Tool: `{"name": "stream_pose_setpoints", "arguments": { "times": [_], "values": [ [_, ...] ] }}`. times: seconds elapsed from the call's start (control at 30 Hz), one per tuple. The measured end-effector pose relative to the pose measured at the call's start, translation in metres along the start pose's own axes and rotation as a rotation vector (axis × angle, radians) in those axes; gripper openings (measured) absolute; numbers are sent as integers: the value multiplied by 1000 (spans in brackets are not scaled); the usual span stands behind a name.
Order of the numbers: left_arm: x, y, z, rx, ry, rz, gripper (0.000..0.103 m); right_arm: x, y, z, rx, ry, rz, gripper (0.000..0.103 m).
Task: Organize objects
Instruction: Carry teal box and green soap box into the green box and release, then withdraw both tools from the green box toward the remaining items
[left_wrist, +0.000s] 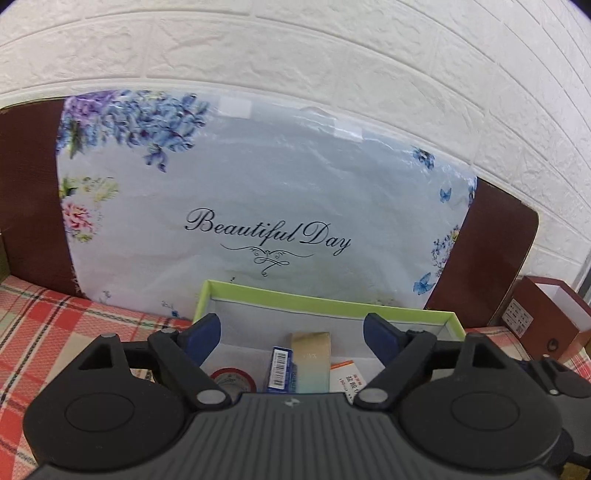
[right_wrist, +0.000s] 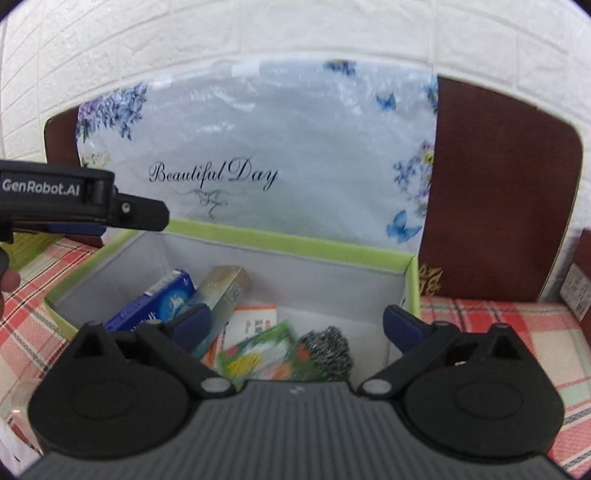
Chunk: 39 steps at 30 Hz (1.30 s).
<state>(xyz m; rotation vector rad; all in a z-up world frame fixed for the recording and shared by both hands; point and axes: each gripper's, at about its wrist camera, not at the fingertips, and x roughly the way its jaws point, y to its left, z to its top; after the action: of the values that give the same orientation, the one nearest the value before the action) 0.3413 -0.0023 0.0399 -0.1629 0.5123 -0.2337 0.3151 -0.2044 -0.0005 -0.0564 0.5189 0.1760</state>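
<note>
Both tools are hanging released over the green box on the table: left tool, right tool. Inside are lying light, stiff cartons, a slippery packet and a springy scourer; cartons are best pinched across flat sides.

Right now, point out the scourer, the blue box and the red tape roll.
Scourer (right_wrist: 327, 349), right wrist view, its wire mass.
Blue box (right_wrist: 155, 304), right wrist view, its long face.
Tape roll (left_wrist: 234, 380), left wrist view, its rim.
</note>
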Motion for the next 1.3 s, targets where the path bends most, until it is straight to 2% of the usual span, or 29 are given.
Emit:
{"name": "stream_pose_setpoints", "arguments": {
  "times": [0.27,0.4,0.5,0.6,0.7,0.97,1.17,1.3],
  "values": [
    [-67,-9,-3,5,-52,13,89,-57,2,9,1,-71,-16,103],
    [-105,-20,-16,57,-22,50,90,-98,8,4,-16,-97,-24,103],
    [-138,-25,-32,54,-12,67,90,-131,12,-3,-22,-116,-25,103],
    [-171,-26,-58,15,-26,40,94,-162,16,-16,-25,-123,-39,103],
    [-190,-30,-82,13,-11,70,94,-190,19,-36,-19,-123,-40,103],
    [-214,-38,-140,5,38,178,94,-238,33,-98,6,-57,-38,103],
    [-223,-24,-172,-74,92,121,94,-257,38,-142,8,15,-55,103],
    [-218,-24,-188,-61,132,109,94,-262,39,-168,11,69,-44,103]
  ]
}}
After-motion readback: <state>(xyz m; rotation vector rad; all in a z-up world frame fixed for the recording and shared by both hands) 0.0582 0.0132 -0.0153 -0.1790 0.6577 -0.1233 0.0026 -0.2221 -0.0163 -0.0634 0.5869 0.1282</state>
